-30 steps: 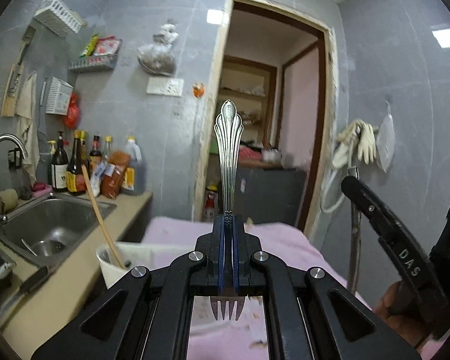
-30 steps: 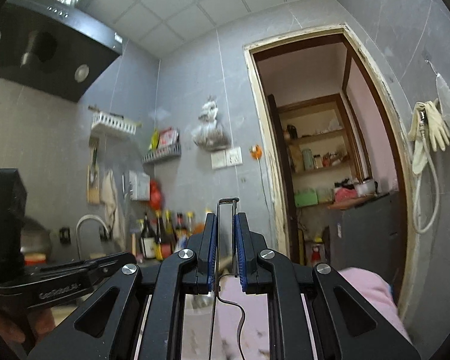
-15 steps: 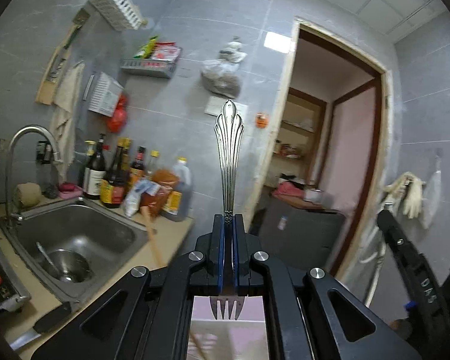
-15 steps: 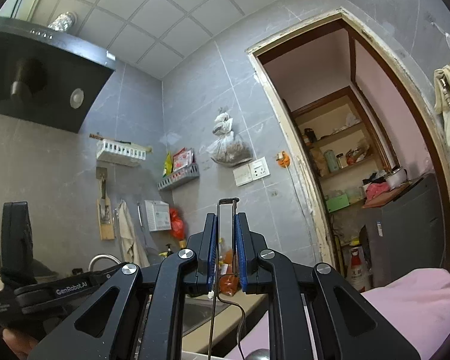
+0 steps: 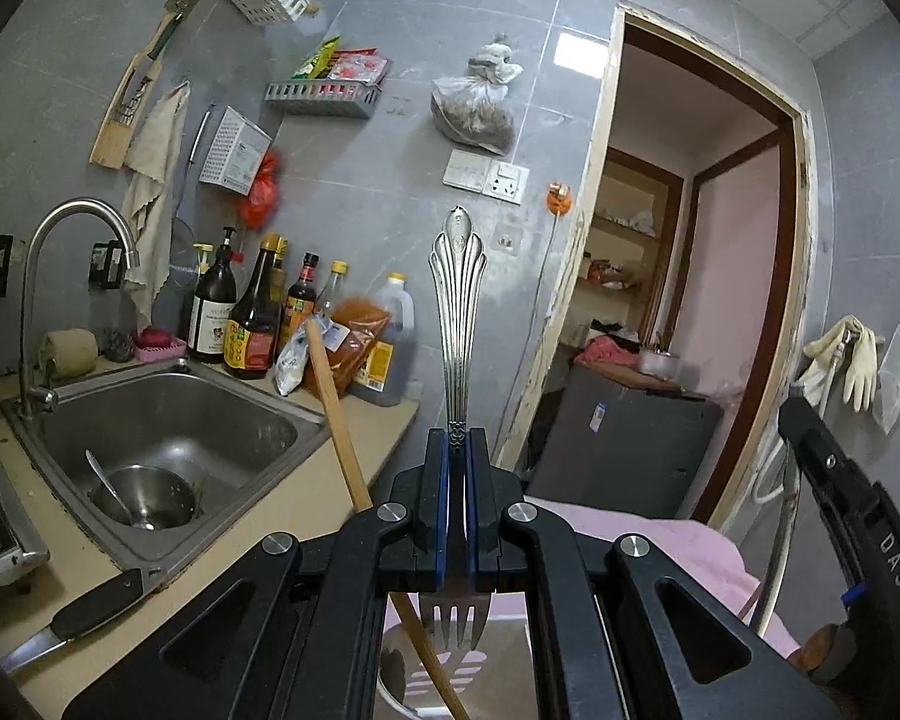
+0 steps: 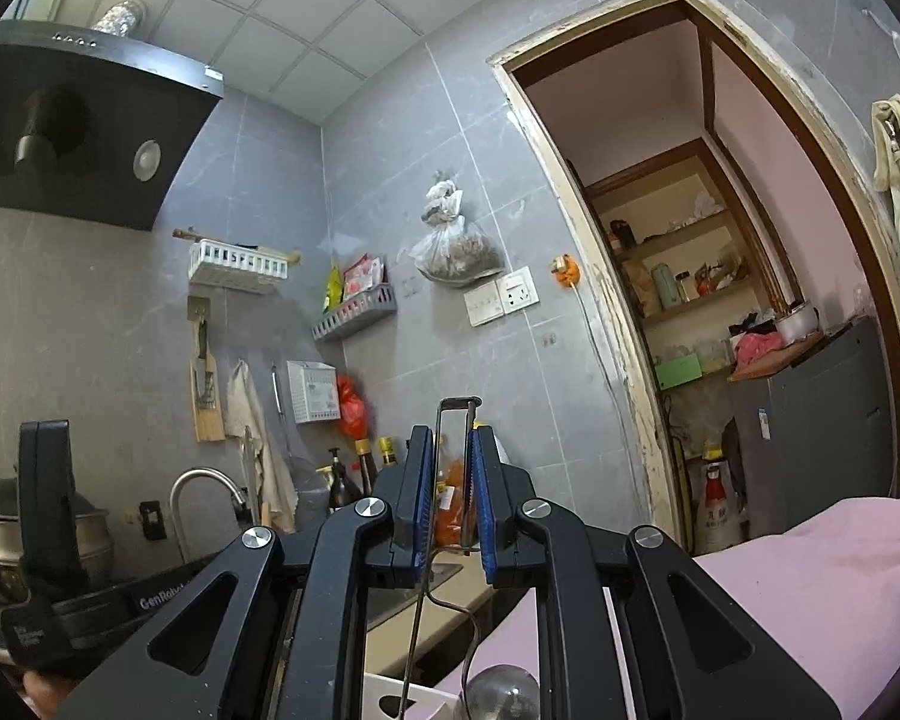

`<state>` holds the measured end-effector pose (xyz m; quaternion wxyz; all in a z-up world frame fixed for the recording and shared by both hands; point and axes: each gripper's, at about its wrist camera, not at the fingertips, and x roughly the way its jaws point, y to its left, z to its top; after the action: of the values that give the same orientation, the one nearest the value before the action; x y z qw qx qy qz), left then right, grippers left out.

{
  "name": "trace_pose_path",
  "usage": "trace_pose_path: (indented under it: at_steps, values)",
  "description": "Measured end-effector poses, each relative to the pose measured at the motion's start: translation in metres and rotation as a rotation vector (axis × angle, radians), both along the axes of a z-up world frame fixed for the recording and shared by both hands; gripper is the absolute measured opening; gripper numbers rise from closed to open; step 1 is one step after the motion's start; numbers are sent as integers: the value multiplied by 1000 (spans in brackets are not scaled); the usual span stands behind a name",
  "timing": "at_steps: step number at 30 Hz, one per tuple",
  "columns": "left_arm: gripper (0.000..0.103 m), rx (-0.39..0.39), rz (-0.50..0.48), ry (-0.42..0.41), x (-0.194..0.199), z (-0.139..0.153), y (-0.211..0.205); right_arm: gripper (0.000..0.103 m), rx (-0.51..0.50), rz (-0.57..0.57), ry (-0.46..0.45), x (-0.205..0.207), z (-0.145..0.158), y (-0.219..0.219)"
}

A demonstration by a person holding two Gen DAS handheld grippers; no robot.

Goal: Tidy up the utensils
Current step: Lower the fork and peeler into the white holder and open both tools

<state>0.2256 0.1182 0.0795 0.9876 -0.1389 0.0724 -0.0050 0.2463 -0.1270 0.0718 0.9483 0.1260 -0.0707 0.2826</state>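
My left gripper [image 5: 456, 450] is shut on a silver fork [image 5: 457, 312], handle up, tines down between the jaws. Below it stands a white slotted utensil holder [image 5: 426, 669] with a wooden stick [image 5: 345, 438] leaning out of it. My right gripper [image 6: 453, 444] is shut on the thin wire handle [image 6: 455, 420] of a metal utensil whose round silver end [image 6: 501, 690] hangs low over the white holder [image 6: 402, 699]. The other gripper's body shows at the right edge of the left wrist view [image 5: 852, 516] and at the left of the right wrist view [image 6: 45, 516].
A steel sink [image 5: 168, 438] with a bowl and spoon [image 5: 141, 501] lies left, with a tap [image 5: 75, 276], sauce bottles [image 5: 252, 312] and a knife [image 5: 84, 612] on the counter. A pink cloth [image 6: 798, 588] covers the surface at right. A doorway [image 5: 678, 300] is behind.
Both grippers have tilted and shifted: the left view now looks lower, showing more sink and the holder below. The fork and the wire utensil stay gripped.
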Motion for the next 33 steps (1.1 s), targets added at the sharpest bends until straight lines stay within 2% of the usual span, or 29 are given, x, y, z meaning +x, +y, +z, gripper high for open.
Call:
trace_pose_path:
  at_steps: [16, 29, 31, 33]
  values:
    - [3, -17, -37, 74, 8, -20, -3, 11, -14, 4, -57, -3, 7, 8]
    - [3, -40, -75, 104, 6, -24, 0, 11, -63, -12, -44, -3, 1, 17]
    - [6, -42, -72, 95, 4, -22, 0, 15, -65, -23, -39, -6, 2, 14]
    - [17, -53, -66, 72, -1, -20, 2, 26, -66, -42, -30, -8, 4, 11]
